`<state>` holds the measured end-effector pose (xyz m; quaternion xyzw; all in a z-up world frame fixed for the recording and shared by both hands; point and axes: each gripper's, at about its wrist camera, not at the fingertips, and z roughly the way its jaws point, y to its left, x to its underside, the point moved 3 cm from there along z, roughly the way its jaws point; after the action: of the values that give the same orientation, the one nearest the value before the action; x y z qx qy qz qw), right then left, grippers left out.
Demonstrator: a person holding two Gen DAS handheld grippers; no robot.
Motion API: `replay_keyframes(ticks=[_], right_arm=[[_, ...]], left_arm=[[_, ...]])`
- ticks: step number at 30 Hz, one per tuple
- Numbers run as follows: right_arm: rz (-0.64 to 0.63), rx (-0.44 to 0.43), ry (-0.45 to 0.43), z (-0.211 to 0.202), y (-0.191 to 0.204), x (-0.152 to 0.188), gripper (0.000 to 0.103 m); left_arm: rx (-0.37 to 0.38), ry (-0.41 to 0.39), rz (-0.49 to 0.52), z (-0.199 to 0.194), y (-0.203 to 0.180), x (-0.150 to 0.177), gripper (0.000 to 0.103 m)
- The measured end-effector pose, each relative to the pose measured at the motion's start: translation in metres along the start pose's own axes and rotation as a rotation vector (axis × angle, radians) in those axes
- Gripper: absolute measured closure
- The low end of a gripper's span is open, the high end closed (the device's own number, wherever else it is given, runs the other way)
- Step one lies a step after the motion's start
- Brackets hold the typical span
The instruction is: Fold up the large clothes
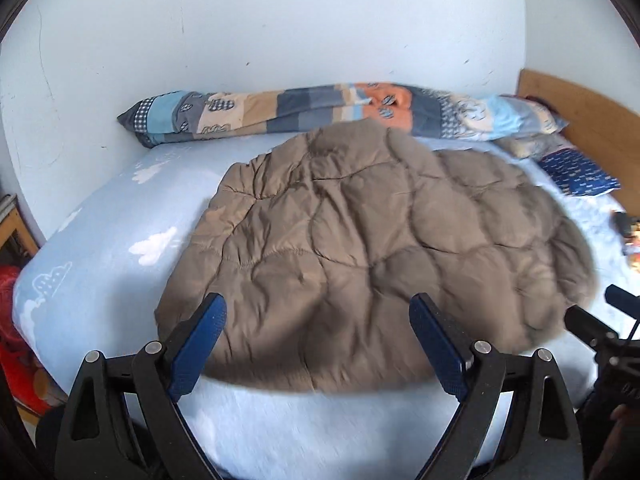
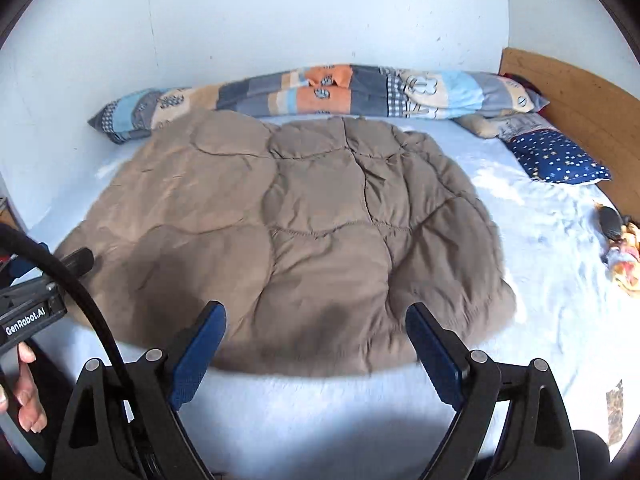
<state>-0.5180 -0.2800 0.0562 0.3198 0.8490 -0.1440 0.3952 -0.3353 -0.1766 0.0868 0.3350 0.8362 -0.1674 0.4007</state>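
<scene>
A large brown quilted garment (image 1: pixel 360 248) lies spread flat on the light blue bed sheet (image 1: pixel 100 264); it also shows in the right wrist view (image 2: pixel 304 232). My left gripper (image 1: pixel 318 312) is open and empty, hovering above the garment's near edge. My right gripper (image 2: pixel 316 320) is open and empty, also above the near edge. The right gripper's tip shows at the right edge of the left wrist view (image 1: pixel 600 320). The left gripper's tip shows at the left edge of the right wrist view (image 2: pixel 76 260).
A patchwork rolled duvet (image 2: pixel 320 92) lies along the wall at the back. A navy starred pillow (image 2: pixel 560 156) and a wooden headboard (image 2: pixel 580 96) are at the right. A small doll (image 2: pixel 622 252) lies on the sheet (image 2: pixel 540 240) at far right. Red items (image 1: pixel 16 320) sit beside the bed's left.
</scene>
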Motion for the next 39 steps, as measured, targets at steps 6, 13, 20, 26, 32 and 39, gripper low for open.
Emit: replay_keyframes(ticks=[6, 13, 20, 26, 32, 39], right_arm=[[-0.074, 0.031, -0.19, -0.087, 0.002, 0.027, 0.0], [-0.069, 0.036, -0.18, -0.093, -0.003, 0.025, 0.0], [-0.092, 0.018, -0.143, -0.08, 0.003, 0.031, 0.0], [-0.123, -0.002, -0.135, -0.075, 0.012, 0.034, 0.0], [-0.122, -0.003, -0.124, -0.072, 0.01, 0.035, 0.0], [-0.125, 0.001, -0.111, -0.069, 0.011, 0.036, 0.0]], left_arm=[[0.068, -0.081, 0.024, -0.063, -0.008, 0.013, 0.011], [0.013, -0.07, -0.085, -0.069, -0.002, 0.005, 0.011], [-0.063, 0.012, -0.015, -0.047, -0.006, 0.009, 0.014], [-0.12, 0.113, 0.066, -0.027, -0.007, 0.016, 0.014], [-0.131, 0.129, 0.114, -0.021, -0.014, 0.021, 0.014], [-0.139, 0.141, 0.115, -0.018, -0.012, 0.022, 0.015]])
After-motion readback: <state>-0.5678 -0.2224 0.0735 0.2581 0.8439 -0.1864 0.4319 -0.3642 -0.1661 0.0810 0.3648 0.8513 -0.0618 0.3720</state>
